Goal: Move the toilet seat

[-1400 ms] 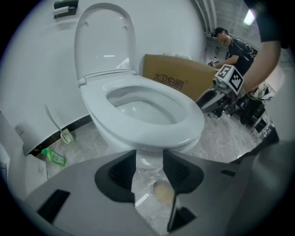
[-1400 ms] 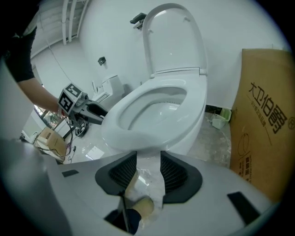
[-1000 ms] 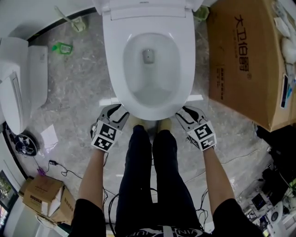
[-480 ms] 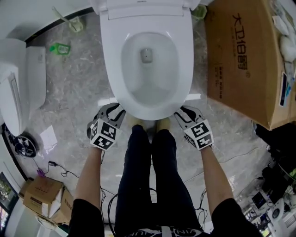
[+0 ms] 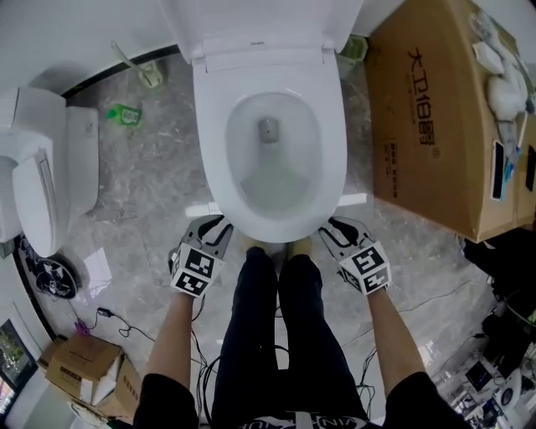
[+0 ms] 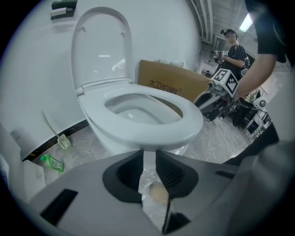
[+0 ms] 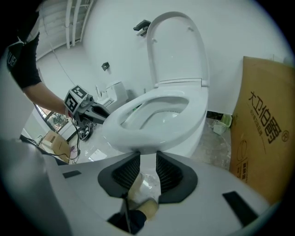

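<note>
While the toilet seat [image 5: 209, 142] lies flat below the raised lid [image 5: 260, 21] | step: reaching for its front rim | left gripper [image 5: 215, 226], right gripper [image 5: 331, 226] flank that rim, jaws just narrowed, nothing between | next: probably catch the rim, swing it up.

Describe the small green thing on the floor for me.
Find the white toilet with its lid up. On the grey floor to its left, by the dark wall strip, lies the green thing. It is bright green and flat; the item beside it is pale with a long handle.
</note>
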### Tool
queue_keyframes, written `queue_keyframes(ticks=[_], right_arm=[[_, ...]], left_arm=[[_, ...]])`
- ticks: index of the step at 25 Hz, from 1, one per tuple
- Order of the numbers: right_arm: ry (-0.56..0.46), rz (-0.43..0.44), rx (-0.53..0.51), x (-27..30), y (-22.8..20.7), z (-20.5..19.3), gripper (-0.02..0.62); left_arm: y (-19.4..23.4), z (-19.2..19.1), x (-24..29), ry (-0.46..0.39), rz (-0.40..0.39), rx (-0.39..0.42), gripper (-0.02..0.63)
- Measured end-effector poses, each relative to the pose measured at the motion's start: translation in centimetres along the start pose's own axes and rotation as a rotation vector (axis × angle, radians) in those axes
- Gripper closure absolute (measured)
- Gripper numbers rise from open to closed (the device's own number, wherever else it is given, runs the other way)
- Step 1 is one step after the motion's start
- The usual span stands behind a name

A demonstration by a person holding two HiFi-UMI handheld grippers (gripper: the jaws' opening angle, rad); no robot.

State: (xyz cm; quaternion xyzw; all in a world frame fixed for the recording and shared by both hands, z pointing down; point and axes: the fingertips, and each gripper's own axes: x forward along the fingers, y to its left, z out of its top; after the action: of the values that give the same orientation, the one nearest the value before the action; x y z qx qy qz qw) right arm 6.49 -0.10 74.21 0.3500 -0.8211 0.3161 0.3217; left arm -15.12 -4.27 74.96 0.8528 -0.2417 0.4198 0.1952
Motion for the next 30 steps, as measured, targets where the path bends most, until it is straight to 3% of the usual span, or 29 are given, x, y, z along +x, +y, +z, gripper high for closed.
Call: queue_keyframes(ticks=[7, 15, 30], right_arm=[[-0.070, 0.016, 0.036, -3.4, 0.9, 3.8, 0.479], [-0.176, 0.007, 0.063, -7.3, 1.4, 9.2, 0.483], [-0.345, -0.068, 0.051, -12.8, 1.1, 19.1, 0.514]], left_arm=[[0.0, 3.3, -3.8, -0.045, 0.050, 0.002, 0.535], [0.7, 7.7, -8.0, -0.105, 0.103, -0.056, 0.560], [3.7, 15.9, -14.1, -0.309, 0.159, -0.170, 0.575]])
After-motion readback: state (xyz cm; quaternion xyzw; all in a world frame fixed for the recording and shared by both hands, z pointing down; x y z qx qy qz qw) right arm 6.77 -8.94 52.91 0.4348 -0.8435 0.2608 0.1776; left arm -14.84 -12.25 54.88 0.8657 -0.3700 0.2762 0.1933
